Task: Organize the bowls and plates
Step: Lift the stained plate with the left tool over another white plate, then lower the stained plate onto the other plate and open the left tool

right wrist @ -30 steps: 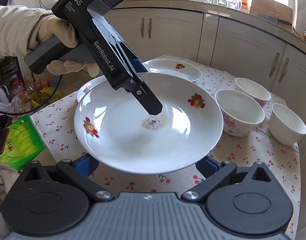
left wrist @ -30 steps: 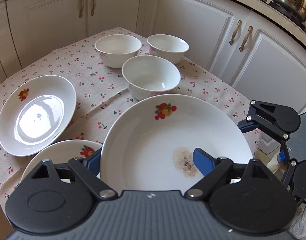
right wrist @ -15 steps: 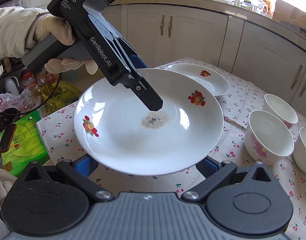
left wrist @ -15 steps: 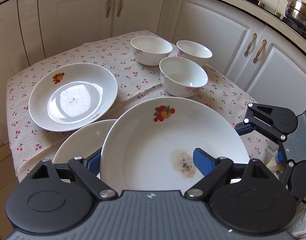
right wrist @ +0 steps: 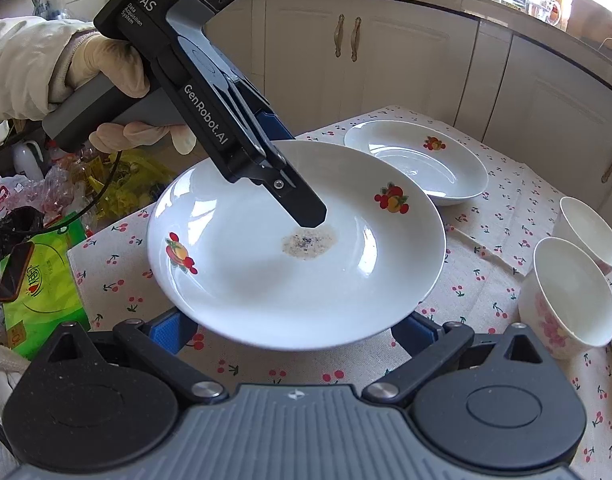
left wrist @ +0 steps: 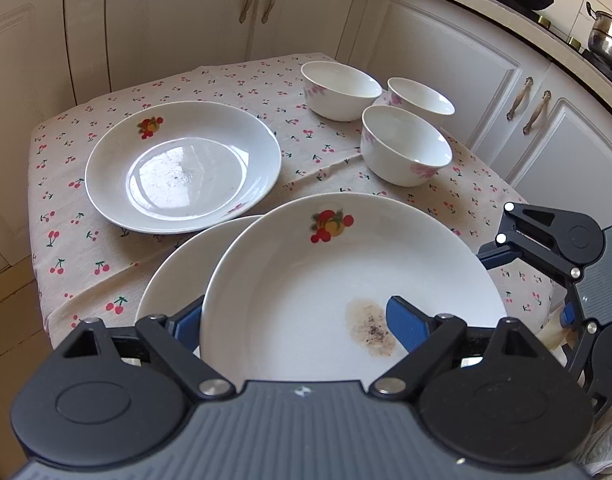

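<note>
Left gripper (right wrist: 306, 216): clamped on the rim of the soiled plate (left wrist: 346, 292), one finger on top of the plate, the other under it.
Right gripper (right wrist: 293, 330): fingers spread wide, both below the near edge of the same plate, gripping nothing; whether they touch it is unclear.
Soiled plate: held tilted above the table's near edge, a brown speckled stain (left wrist: 370, 328) at its centre, fruit prints on the rim.
Plates, count: three. One held; a second plate (left wrist: 173, 280) lies partly under it; a third plate (left wrist: 181, 164) lies further back on the cloth, apart from the bowls.
Bowls, count: three white bowls with pink flowers, grouped close together: nearest bowl (left wrist: 406, 144), far left bowl (left wrist: 340, 88), far right bowl (left wrist: 422, 100).
Surface: small table under a cherry-print tablecloth (left wrist: 85, 240).
Room: cream kitchen cabinets (left wrist: 257, 12) wrap around behind; a steel pot (left wrist: 608, 36) sits on the counter; green packaging (right wrist: 37, 280) lies beside the table.
</note>
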`<state>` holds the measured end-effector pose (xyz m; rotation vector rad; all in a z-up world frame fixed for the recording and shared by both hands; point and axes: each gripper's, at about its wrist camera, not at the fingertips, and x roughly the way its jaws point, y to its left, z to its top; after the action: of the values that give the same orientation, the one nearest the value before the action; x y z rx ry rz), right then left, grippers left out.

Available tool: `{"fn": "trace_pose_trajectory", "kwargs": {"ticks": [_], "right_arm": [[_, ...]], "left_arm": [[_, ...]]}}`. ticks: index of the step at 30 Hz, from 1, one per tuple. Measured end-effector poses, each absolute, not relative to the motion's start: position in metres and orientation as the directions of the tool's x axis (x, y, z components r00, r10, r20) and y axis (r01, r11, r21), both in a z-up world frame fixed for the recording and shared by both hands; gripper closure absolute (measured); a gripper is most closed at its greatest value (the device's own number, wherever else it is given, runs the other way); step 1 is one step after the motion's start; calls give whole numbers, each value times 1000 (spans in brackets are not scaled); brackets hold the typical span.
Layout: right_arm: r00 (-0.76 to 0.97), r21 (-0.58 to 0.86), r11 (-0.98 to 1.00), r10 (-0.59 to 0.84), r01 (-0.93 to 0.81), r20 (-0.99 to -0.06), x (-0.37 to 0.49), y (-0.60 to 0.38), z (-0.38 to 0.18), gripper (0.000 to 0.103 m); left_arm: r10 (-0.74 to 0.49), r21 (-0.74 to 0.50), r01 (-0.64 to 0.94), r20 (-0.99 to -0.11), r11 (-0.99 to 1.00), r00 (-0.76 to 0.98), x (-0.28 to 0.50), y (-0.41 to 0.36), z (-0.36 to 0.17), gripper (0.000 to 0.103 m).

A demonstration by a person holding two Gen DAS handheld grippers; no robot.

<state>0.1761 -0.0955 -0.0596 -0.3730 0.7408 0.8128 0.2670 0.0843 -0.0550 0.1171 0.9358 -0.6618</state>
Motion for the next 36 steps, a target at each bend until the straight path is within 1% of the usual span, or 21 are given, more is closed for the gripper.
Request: {"fn": "trace_pose_trajectory", "kwargs": {"ticks": [17,36], "right_arm": [[445,-1,654,513,-756,-734,185,-84,-59,0],[441,5,669,496,-744,-748,188,-78,-59,0]], "left_arm": [[-471,-201,559,-789,805,395,279,94,-67,12],[-426,-170,554,-824,815,374,288,92,-78,12]]}}
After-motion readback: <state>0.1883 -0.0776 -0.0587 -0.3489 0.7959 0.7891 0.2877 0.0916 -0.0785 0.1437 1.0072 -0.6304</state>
